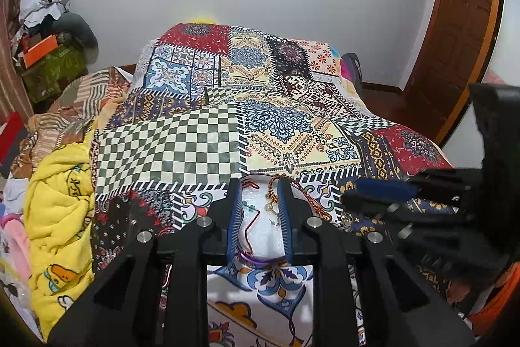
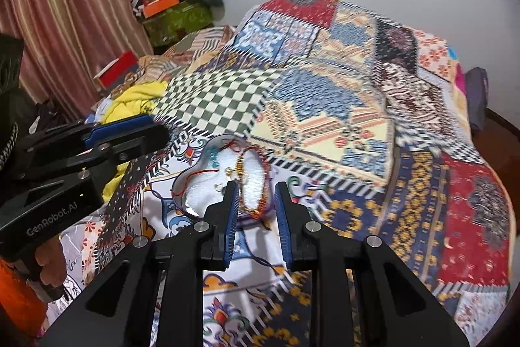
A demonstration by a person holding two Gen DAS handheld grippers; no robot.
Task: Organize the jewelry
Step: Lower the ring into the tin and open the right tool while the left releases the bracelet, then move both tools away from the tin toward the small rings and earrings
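A clear heart-shaped tray point(image 2: 182, 184) with a white lining point(image 1: 260, 236) lies on the patchwork quilt point(image 1: 201, 145) and holds tangled jewelry. Inside it are a red-orange beaded bracelet point(image 2: 260, 210), a gold charm point(image 2: 239, 171), teal beads point(image 2: 213, 155) and a purple bangle point(image 1: 260, 260). A red-gold cord point(image 1: 302, 194) drapes over the tray's right edge. My left gripper point(image 1: 259, 184) hovers over the tray, open, with nothing pressed between its pads. My right gripper point(image 2: 255, 184) also stands open just above the bracelet. Each gripper shows in the other's view: right gripper point(image 1: 349, 197), left gripper point(image 2: 159, 129).
A yellow blanket point(image 1: 58, 194) is bunched at the quilt's left side, with a red box point(image 2: 117, 69) behind it. Piled boxes and clothes point(image 2: 172, 8) stand in the far left corner by a striped curtain point(image 2: 65, 5). A wooden door point(image 1: 455, 38) is at the right.
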